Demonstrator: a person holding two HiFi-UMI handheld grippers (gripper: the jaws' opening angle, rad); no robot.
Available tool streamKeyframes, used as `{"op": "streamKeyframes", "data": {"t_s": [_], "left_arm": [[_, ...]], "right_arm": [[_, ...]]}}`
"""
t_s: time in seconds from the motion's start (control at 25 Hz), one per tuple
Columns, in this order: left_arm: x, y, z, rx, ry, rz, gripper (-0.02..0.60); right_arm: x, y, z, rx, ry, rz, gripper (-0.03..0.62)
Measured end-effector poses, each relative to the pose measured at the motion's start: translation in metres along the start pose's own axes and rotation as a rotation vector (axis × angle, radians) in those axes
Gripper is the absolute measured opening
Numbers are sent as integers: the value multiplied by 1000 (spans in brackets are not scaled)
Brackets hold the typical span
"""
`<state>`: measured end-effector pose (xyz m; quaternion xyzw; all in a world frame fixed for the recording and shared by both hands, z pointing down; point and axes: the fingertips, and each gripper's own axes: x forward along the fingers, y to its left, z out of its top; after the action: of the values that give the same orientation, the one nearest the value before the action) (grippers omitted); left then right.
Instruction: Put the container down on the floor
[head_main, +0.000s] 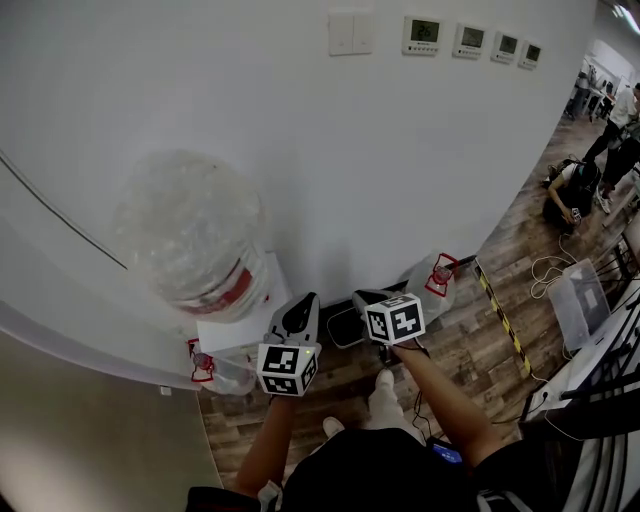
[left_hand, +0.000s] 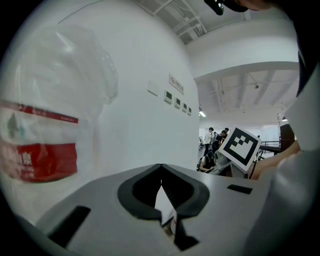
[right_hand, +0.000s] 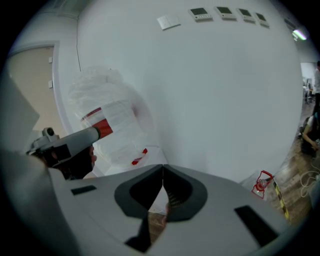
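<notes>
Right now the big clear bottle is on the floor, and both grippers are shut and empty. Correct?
Not quite. The bottle is not on the floor; the head view shows it up on the white dispenser by the wall. The rest holds: the left gripper and the right gripper are shut and empty.

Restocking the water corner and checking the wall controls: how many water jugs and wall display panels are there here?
Water jugs: 3
Wall display panels: 4
Total: 7
</notes>
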<state>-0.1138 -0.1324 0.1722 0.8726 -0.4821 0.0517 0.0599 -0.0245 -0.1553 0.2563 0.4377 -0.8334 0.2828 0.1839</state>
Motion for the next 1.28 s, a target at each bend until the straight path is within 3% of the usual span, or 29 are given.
{"op": "streamKeyframes", "data": {"t_s": [0.52, 1.28], "left_arm": [[-57, -4, 7, 33, -37, -11, 18], [-44, -56, 47, -20, -94, 58, 18]], "right_arm": [[-27, 55, -3, -66, -63, -6, 29], [-108, 26, 44, -167, -215, -16, 29]]}}
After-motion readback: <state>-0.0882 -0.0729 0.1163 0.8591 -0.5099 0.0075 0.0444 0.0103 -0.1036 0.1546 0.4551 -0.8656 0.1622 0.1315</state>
